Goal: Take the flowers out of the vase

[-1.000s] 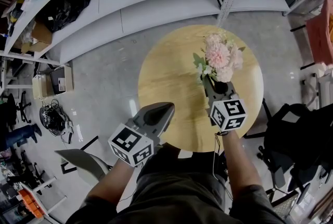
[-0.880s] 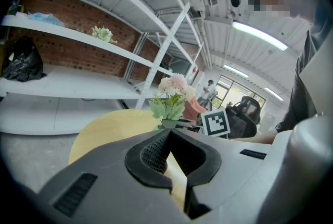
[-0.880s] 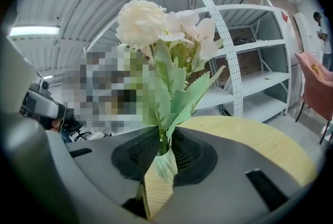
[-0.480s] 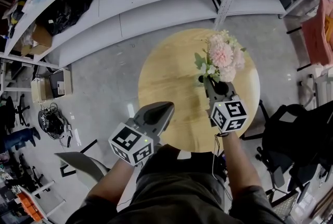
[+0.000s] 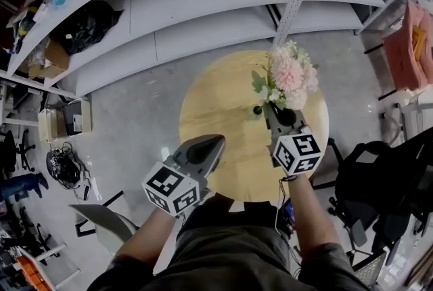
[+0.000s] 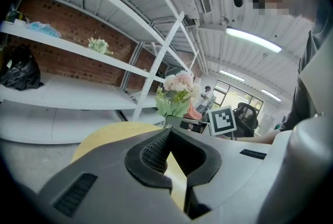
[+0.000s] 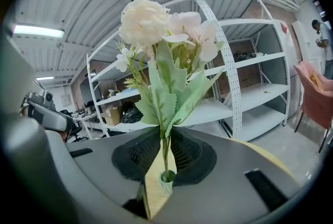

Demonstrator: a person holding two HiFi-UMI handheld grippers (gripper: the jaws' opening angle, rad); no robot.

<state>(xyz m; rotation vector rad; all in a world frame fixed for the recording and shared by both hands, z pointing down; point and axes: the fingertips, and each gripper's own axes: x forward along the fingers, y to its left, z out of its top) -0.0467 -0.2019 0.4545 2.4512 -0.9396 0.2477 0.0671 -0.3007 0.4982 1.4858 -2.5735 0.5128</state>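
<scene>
Over the round table (image 5: 210,107) at mid-frame, the flowers (image 5: 289,76), likely light and crushable, are standing right of centre with the right gripper (image 5: 272,109) clamping their thin stems (image 7: 165,149) low, just above the vase (image 7: 167,176), while the left gripper (image 5: 215,142) is waiting empty, jaws apart.

Pale pink flowers (image 5: 291,76), green leaves (image 7: 171,87); light wood table (image 5: 216,114); grey shelves (image 5: 203,19)
</scene>
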